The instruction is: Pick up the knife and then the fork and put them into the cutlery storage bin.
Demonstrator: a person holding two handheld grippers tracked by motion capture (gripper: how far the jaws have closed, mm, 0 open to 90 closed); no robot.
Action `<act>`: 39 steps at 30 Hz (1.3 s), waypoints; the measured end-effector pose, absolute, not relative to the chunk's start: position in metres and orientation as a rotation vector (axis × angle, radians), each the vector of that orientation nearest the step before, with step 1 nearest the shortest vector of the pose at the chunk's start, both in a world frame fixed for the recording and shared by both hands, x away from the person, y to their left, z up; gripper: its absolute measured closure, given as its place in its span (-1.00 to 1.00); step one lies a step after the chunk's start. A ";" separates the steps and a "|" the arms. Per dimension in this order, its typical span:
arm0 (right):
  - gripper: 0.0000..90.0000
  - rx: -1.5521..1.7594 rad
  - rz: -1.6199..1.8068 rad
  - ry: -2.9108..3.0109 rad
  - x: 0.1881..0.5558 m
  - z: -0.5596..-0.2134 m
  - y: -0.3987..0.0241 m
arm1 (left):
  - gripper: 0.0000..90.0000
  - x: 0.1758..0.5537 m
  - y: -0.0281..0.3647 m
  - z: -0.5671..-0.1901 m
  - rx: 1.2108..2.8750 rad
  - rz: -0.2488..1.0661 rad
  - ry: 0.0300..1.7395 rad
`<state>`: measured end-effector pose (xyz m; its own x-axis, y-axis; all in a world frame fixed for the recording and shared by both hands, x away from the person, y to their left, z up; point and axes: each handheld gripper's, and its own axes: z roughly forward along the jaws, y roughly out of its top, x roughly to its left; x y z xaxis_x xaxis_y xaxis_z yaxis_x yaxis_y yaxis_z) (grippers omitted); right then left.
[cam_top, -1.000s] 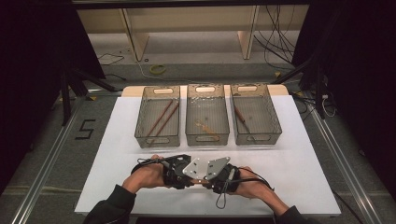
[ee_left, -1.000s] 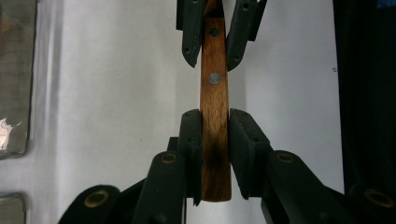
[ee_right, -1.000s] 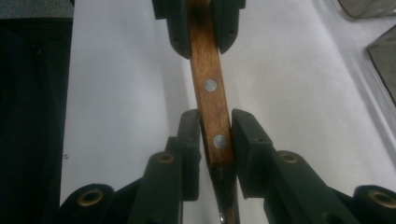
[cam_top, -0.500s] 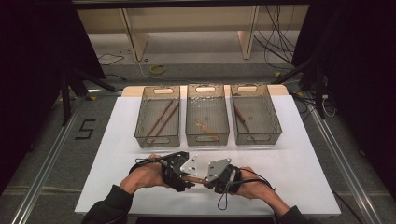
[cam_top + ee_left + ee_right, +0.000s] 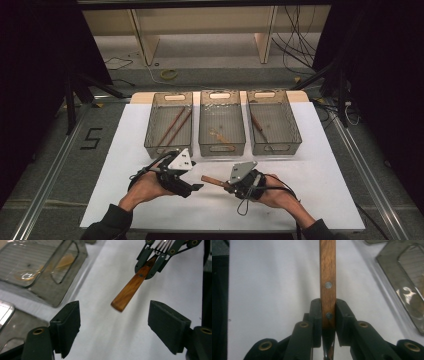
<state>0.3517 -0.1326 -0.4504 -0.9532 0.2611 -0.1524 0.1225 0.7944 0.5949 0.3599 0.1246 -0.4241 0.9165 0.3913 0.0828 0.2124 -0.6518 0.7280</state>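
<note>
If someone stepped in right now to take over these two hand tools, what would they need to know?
Left gripper: open, jaws just spread, holding nothing; the fork handle's free end lies ahead of its jaws, untouched.
Right gripper: shut on the fork, a wooden-handled one, clamped near the metal end and held just above the white table.
Three baskets at the far side: left basket holds chopsticks, middle basket a clear spoon, right basket one brown utensil.
Done: fork passed into the right gripper.
Left: probably drop the fork into a basket; which one I cannot tell.
</note>
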 end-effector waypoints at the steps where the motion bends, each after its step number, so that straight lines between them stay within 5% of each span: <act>1: 0.73 0.315 0.892 2.750 0.353 -0.450 -0.134 | -0.46 0.360 0.128 -0.425 2.275 0.298 0.460; 13: 0.73 0.555 0.982 2.669 0.373 -0.437 -0.164 | -0.52 0.359 0.158 -0.444 2.048 0.297 0.716; 39: 0.73 0.943 1.096 2.458 0.433 -0.394 -0.219 | -0.56 0.341 0.180 -0.466 1.958 0.328 0.765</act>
<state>0.4334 -0.2187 -0.3935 -0.7442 0.6679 0.0025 0.4483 0.4967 0.7432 0.3413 0.1803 -0.4656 0.7663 0.6364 -0.0882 0.3748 -0.3313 0.8659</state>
